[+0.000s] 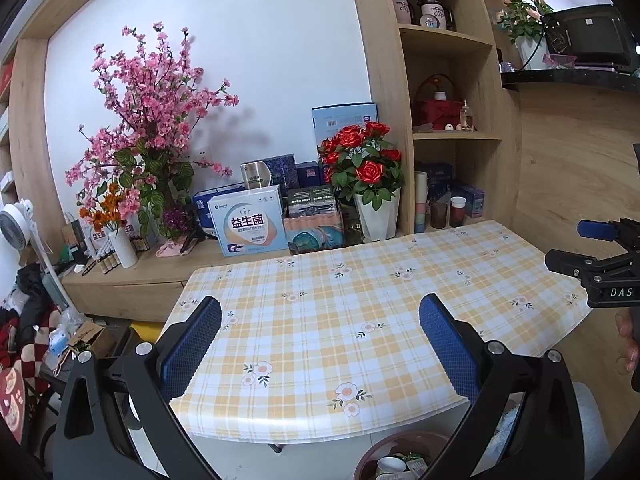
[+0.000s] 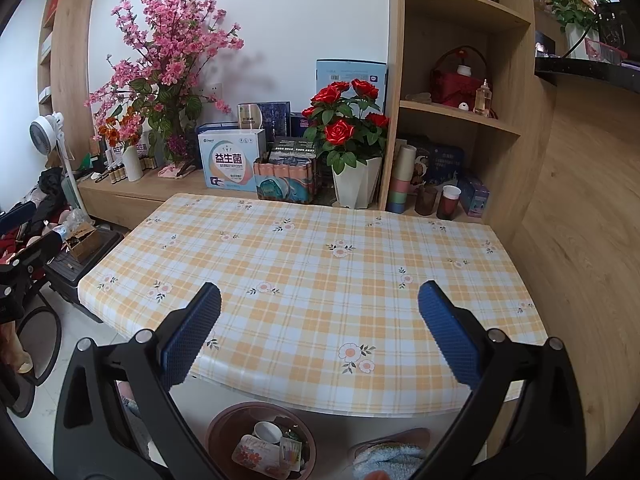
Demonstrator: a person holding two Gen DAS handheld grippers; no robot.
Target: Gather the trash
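1. Held two grippers above the near edge of one table (image 2: pixel 320 248) covered in yellow plaid cloth with small flowers.
2. Left gripper (image 1: pixel 320 344): both blue pads spread wide, nothing between them.
3. Right gripper (image 2: pixel 319 332): likewise spread wide, gripping nothing; also seen at the right edge of the left wrist view.
4. One brown trash bin (image 2: pixel 224 428) stood on the floor just below the table's near edge.
5. Inside the bin: one white paper cup (image 2: pixel 267 432), one flowered wrapper (image 2: pixel 256 456), plus further scraps too jumbled to count.
6. Beyond the table: one pot of red roses (image 2: pixel 348 128), one tall spray of pink blossoms (image 2: pixel 168 52), one white probiotic box (image 2: pixel 230 164).
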